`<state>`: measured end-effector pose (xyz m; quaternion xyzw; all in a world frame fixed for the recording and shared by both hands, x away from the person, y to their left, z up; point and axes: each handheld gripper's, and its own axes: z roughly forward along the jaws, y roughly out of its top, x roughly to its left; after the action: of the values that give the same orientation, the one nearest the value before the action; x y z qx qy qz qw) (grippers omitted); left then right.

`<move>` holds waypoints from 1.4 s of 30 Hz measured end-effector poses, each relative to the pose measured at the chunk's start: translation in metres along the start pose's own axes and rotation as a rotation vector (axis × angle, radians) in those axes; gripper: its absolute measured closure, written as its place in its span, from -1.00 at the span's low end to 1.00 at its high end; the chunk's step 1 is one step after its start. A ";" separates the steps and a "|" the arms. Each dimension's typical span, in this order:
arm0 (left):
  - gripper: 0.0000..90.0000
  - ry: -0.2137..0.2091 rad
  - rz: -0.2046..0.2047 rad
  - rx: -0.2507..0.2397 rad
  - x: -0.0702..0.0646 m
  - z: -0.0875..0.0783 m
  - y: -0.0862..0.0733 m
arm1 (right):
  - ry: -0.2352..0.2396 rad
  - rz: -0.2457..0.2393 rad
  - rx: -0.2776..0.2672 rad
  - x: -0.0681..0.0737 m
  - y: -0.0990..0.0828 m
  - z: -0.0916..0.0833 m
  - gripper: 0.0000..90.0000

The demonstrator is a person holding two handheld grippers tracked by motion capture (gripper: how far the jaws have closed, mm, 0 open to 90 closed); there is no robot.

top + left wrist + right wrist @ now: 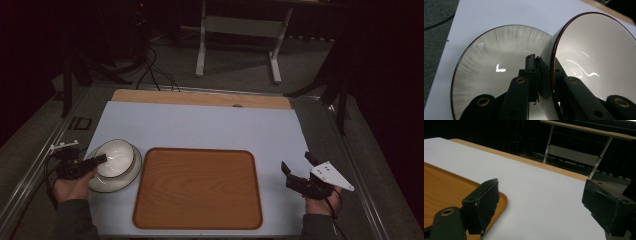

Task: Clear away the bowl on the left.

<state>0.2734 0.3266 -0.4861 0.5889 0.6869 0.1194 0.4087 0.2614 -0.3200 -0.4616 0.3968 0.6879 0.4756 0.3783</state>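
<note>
A white bowl [119, 156] with a dark rim stands over a white plate [107, 184] at the left of the table. My left gripper [102, 160] is shut on the bowl's near wall, one jaw inside and one outside. In the left gripper view the bowl [596, 50] is tipped toward the camera, with the plate [491, 57] behind it and the left gripper [543, 63] pinching the rim. Whether the bowl still touches the plate I cannot tell. At the table's right edge, my right gripper [297, 162] is open and holds nothing; its view shows the right gripper [542, 195] above the white surface.
A brown wooden tray [197, 187] lies at the front middle, between the two hands, its corner [449, 187] by my right gripper's left jaw. The pale table top [200, 125] stretches behind it. A metal stand [237, 30] and cables [155, 70] lie on the floor beyond.
</note>
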 end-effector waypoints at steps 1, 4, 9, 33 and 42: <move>0.84 -0.004 0.001 -0.002 -0.001 -0.001 0.000 | 0.000 0.000 -0.001 0.000 0.000 0.000 -0.70; 0.84 -0.008 0.018 -0.016 -0.007 -0.005 0.002 | -0.001 0.001 -0.003 -0.001 0.000 -0.001 -0.70; 0.84 -0.041 0.024 -0.041 -0.015 -0.010 0.005 | -0.004 0.005 -0.003 -0.001 0.000 -0.001 -0.70; 0.83 -0.100 0.099 -0.037 -0.059 -0.003 0.006 | 0.002 0.006 -0.009 -0.002 0.000 -0.001 -0.70; 0.83 -0.106 0.127 -0.021 -0.075 0.006 0.003 | 0.003 0.008 -0.011 -0.001 0.000 -0.001 -0.70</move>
<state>0.2779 0.2577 -0.4563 0.6325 0.6243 0.1211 0.4423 0.2614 -0.3214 -0.4609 0.3967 0.6844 0.4814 0.3773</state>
